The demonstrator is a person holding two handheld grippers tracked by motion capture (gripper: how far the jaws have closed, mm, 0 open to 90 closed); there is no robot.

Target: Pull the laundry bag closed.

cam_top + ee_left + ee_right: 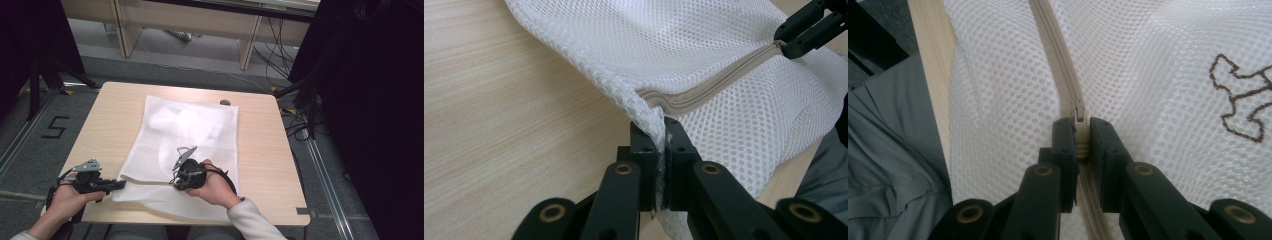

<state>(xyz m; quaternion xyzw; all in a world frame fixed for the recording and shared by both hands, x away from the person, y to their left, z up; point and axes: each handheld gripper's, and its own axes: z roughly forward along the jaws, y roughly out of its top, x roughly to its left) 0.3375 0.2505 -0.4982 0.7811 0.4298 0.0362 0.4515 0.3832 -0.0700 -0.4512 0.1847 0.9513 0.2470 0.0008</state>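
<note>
A white mesh bag (187, 145) lies flat on the table (110, 120), with its zipper (719, 82) along the edge near the person. The bag looks soft, floppy and very light, so it will bunch up if only one spot is pulled. The left claw (660, 145) is pinching the bag's corner, right at the end of the zipper. The right claw (1081, 137) is pressed together on the little zipper pull (1081, 131). Those are good places to hold: the corner keeps the bag tight, and the pull can slide. Something white and lumpy seems to be inside.
</note>
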